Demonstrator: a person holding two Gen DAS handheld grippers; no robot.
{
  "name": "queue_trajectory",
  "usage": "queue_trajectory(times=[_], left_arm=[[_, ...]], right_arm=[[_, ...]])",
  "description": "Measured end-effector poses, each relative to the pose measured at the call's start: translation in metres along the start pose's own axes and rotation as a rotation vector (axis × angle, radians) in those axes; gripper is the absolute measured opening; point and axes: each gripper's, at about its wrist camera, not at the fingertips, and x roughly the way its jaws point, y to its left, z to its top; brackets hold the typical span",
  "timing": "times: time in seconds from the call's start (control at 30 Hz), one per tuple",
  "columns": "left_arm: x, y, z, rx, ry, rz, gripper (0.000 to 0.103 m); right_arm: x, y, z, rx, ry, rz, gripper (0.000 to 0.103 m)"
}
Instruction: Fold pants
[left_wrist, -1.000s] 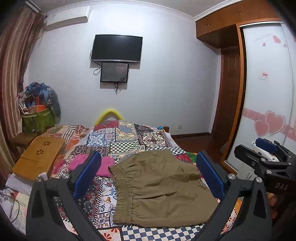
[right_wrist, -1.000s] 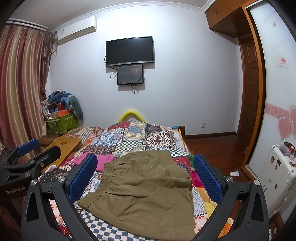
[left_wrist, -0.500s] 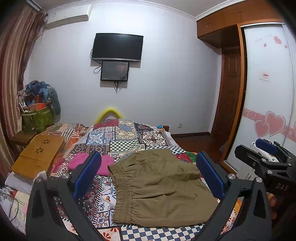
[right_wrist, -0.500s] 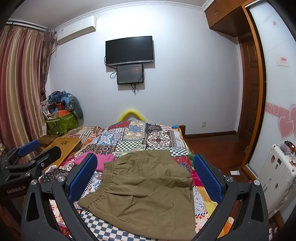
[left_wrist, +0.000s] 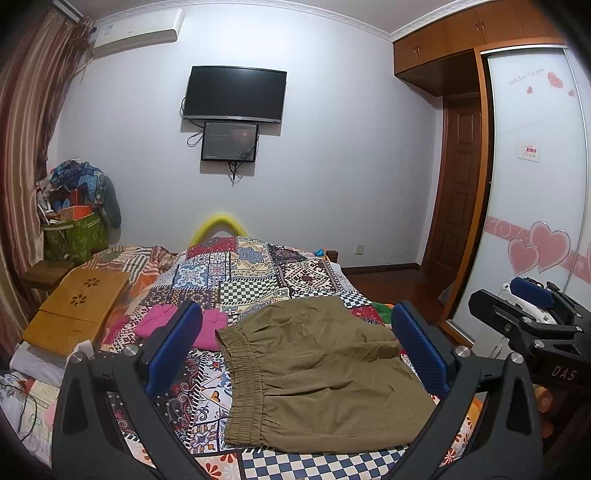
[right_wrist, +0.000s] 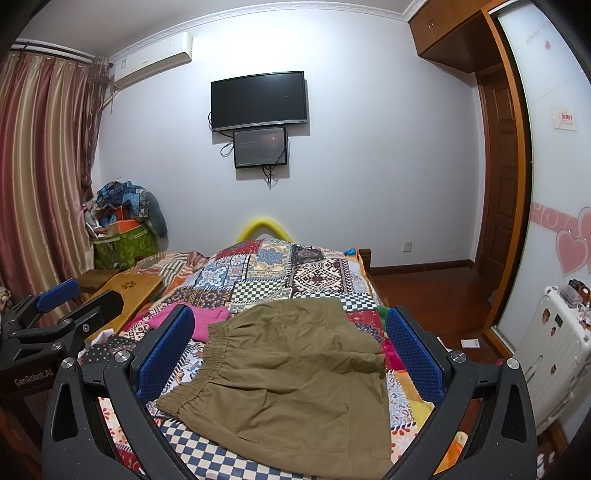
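Two grippers, left gripper (left_wrist: 295, 347) and right gripper (right_wrist: 290, 354), hang spread-fingered over khaki pants (left_wrist: 317, 373) at the bed's (left_wrist: 251, 269) near edge, facing a wall television (left_wrist: 235, 94).

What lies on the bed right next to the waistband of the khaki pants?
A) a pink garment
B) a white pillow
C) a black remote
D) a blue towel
A: a pink garment lies on the quilt beside the elastic waistband of the pants, on their left in both wrist views.
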Motion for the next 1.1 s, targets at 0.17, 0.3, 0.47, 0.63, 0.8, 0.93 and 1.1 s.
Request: queue_trajectory(times=[0.17, 0.3, 0.47, 0.63, 0.8, 0.93, 1.1], left_arm=[[0.001, 0.001, 0.0, -0.003, 0.003, 0.0, 0.103], [0.002, 0.001, -0.001, -0.002, 0.003, 0.0, 0.103], [0.009, 0.003, -0.003, 0.006, 0.008, 0.005, 0.103], [0.028, 0.012, -0.007, 0.005, 0.035, 0.032, 0.103], [0.062, 0.03, -0.017, 0.013, 0.115, 0.069, 0.103], [0.096, 0.052, -0.029, -0.007, 0.198, 0.093, 0.103], [0.146, 0.081, -0.044, -0.033, 0.297, 0.132, 0.103]], right_arm=[[0.0, 0.0, 0.0, 0.0, 0.001, 0.0, 0.103], [0.002, 0.001, -0.002, 0.001, 0.004, 0.0, 0.103], [0.008, -0.003, -0.005, -0.002, 0.012, -0.013, 0.103], [0.018, -0.02, -0.015, -0.01, 0.041, -0.068, 0.103], [0.039, -0.05, -0.03, -0.006, 0.119, -0.161, 0.103], [0.058, -0.075, -0.043, 0.019, 0.192, -0.2, 0.103], [0.083, -0.095, -0.05, 0.061, 0.264, -0.206, 0.103]])
